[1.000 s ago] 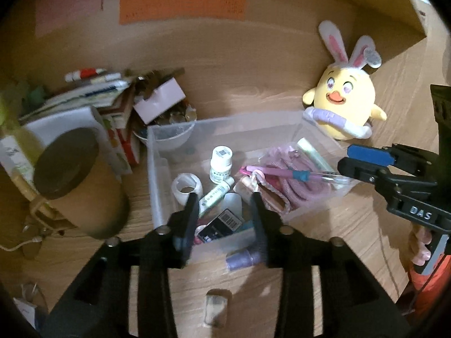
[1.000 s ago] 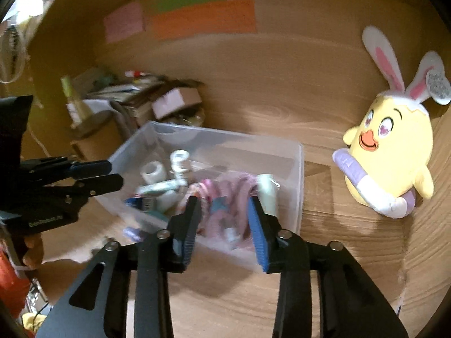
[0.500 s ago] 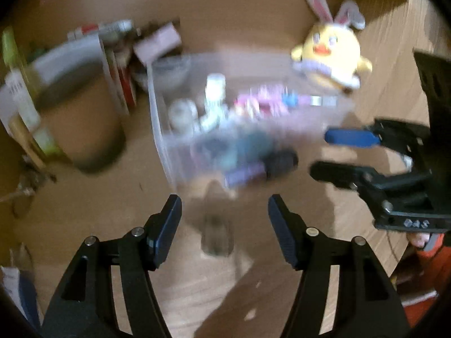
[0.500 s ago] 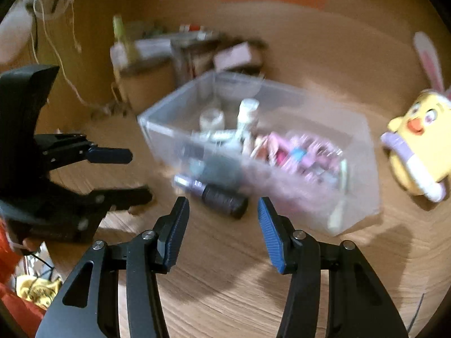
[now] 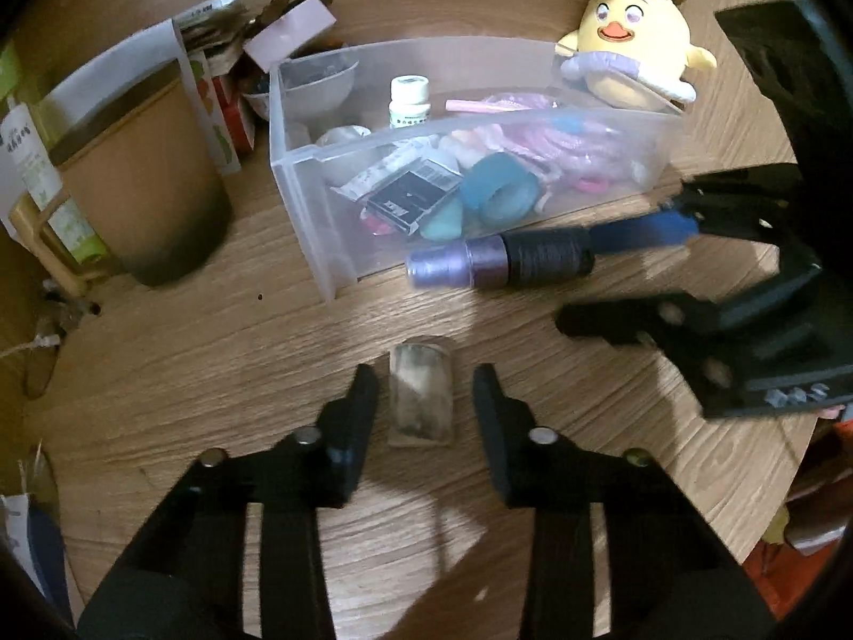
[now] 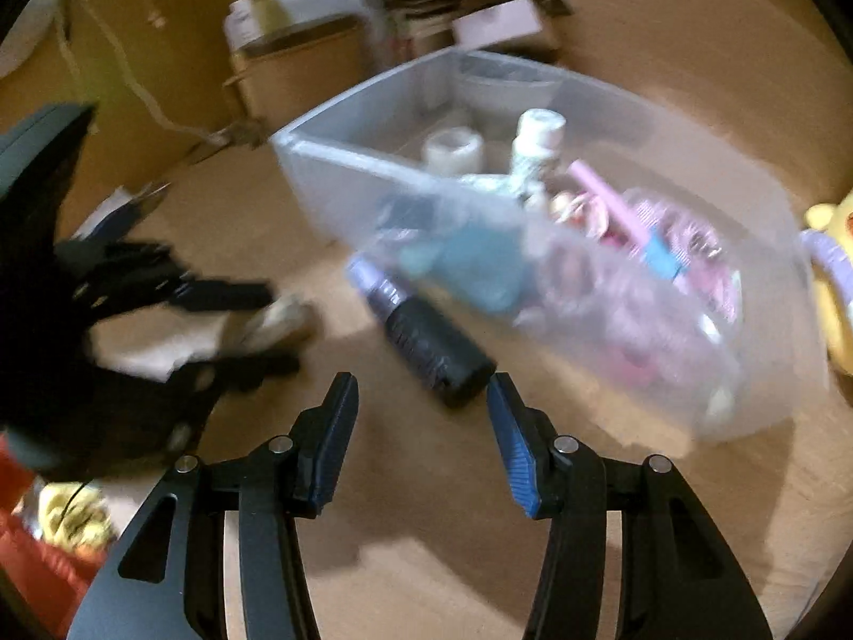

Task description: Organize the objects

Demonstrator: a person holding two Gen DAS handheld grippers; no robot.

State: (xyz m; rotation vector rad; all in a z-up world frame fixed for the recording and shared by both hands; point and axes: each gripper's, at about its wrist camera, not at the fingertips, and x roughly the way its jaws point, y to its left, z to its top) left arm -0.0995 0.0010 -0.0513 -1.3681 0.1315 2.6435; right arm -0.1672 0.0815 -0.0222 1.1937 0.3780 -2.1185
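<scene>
A clear plastic bin (image 5: 314, 197) holding several small items stands on the wooden table; it also shows in the right wrist view (image 6: 341, 160). A purple and black bottle (image 5: 501, 260) lies on its side in front of the bin. A small clear packet (image 5: 421, 397) lies on the table between the fingers of my open left gripper (image 5: 424, 389). My right gripper (image 6: 421, 400) is open, its fingers either side of the bottle's black end (image 6: 437, 352). The left gripper shows blurred at the left of the right wrist view (image 6: 240, 320).
A brown paper cup (image 5: 144, 186) stands left of the bin, with boxes and cartons (image 5: 213, 80) behind it. A yellow bunny plush (image 5: 634, 48) sits behind the bin's right end. The table edge curves at the lower right.
Both grippers have pulled back from the bin and dropped low over the table. The left one now straddles the packet; the right one has moved in on the bottle.
</scene>
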